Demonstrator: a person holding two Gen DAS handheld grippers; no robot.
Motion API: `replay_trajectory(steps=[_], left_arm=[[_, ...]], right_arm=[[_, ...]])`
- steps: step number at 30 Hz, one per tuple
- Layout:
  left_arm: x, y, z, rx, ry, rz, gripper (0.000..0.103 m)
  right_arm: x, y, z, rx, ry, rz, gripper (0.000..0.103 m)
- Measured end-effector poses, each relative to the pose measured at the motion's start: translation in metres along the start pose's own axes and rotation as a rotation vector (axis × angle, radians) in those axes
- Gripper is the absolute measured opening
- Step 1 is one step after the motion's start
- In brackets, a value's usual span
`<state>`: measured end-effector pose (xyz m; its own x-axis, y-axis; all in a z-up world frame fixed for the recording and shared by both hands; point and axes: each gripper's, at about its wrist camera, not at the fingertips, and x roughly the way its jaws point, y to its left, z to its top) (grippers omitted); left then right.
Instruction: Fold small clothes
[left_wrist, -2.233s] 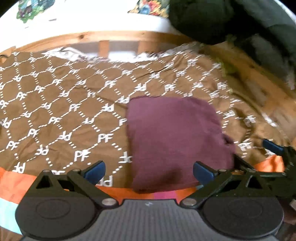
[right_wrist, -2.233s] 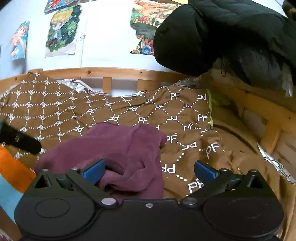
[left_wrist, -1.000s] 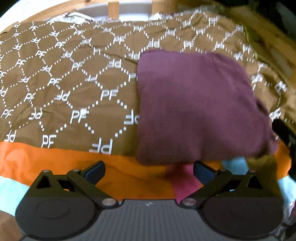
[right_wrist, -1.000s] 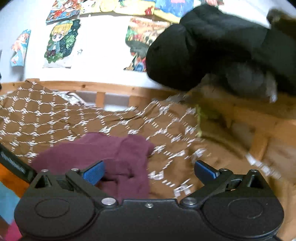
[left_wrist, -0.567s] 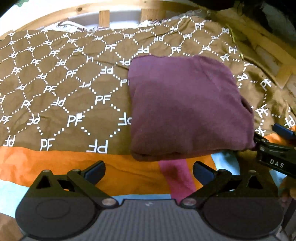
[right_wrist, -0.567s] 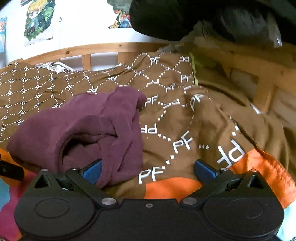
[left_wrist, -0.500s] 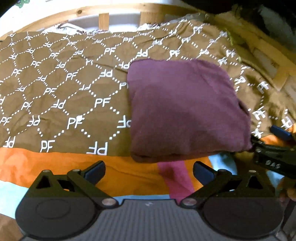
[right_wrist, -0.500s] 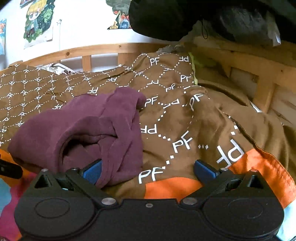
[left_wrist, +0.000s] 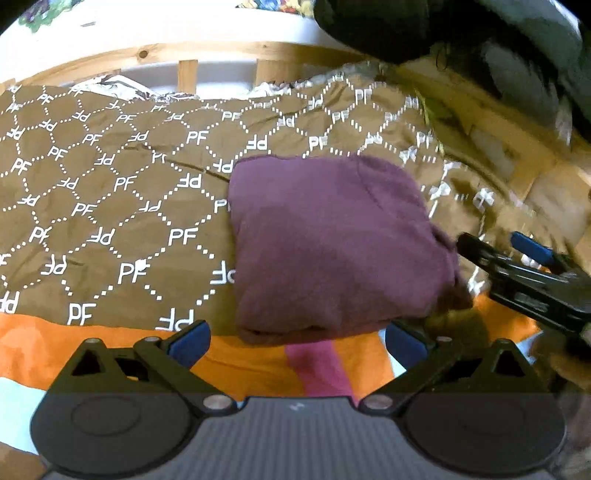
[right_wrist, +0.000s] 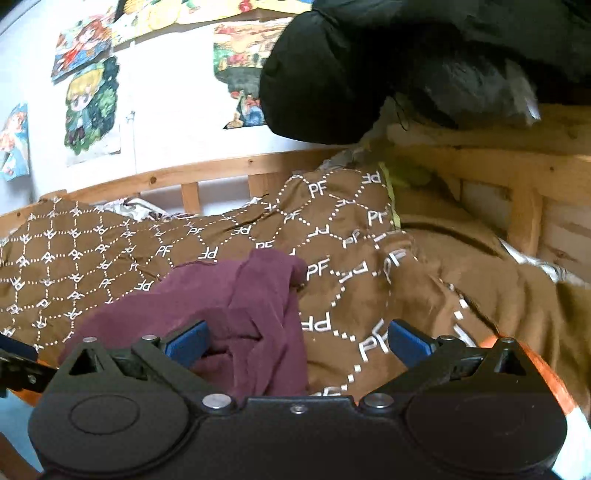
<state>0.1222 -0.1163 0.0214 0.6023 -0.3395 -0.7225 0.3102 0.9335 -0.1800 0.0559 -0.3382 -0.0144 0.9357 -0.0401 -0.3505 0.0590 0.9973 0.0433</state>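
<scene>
Posters and a white wall back a wooden bed frame (right_wrist: 221, 170), with a black coat (right_wrist: 406, 66) piled above the right tongs. Across the bed lies a brown blanket (left_wrist: 110, 206) printed with PF letters, its orange border (left_wrist: 74, 339) running just under the left tongs. On it, straight ahead of the left tongs (left_wrist: 297, 338), sits the maroon garment (left_wrist: 325, 243), folded into a rough square, its near edge almost at the fingertips. Seen from the right tongs (right_wrist: 295, 341), its right side is less tidy: loose layers bunch up against the left finger (right_wrist: 184, 341), which touches the cloth. Both tongs stand wide open, gripping nothing. In the left view the right tongs (left_wrist: 517, 254) show as a blurred black body hard beside the garment's right edge. A moment ago the left camera looked more steeply down on the square; now it is tipped up toward the frame and the view is smeared, so both arms seem to be moving. The right view has lifted too, showing more wall than half a second back, while the garment has kept its shape and place. My reading is that the main folds are done and the tongs are backing away, with only the bunched right edge perhaps wanting a last tuck, though I cannot tell if that is intended.
</scene>
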Motion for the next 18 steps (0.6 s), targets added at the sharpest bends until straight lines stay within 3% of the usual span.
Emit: replay_trajectory(steps=[2, 6, 10, 12, 14, 17, 18], left_arm=[[-0.007, 0.006, 0.003, -0.035, -0.038, -0.033, 0.102], [-0.020, 0.015, 0.014, -0.046, -0.136, -0.031, 0.103], [-0.006, 0.018, 0.031, -0.018, -0.115, 0.028, 0.102], [0.002, 0.023, 0.032, -0.024, -0.085, 0.028, 0.102], [0.009, 0.025, 0.032, -0.025, -0.066, 0.023, 0.102], [0.022, 0.027, 0.032, -0.023, -0.037, 0.033, 0.102], [0.025, 0.027, 0.033, -0.025, -0.030, 0.032, 0.102]], right_arm=[[0.018, 0.001, 0.007, -0.033, -0.022, 0.004, 0.102], [0.056, -0.010, 0.024, 0.019, 0.023, 0.096, 0.102], [0.081, -0.020, 0.036, 0.073, 0.025, 0.114, 0.095], [0.096, -0.024, 0.040, 0.089, 0.030, 0.112, 0.086], [0.109, -0.027, 0.041, 0.102, 0.042, 0.135, 0.061], [0.124, -0.032, 0.039, 0.137, 0.087, 0.178, 0.034], [0.126, -0.033, 0.037, 0.143, 0.104, 0.192, 0.029]])
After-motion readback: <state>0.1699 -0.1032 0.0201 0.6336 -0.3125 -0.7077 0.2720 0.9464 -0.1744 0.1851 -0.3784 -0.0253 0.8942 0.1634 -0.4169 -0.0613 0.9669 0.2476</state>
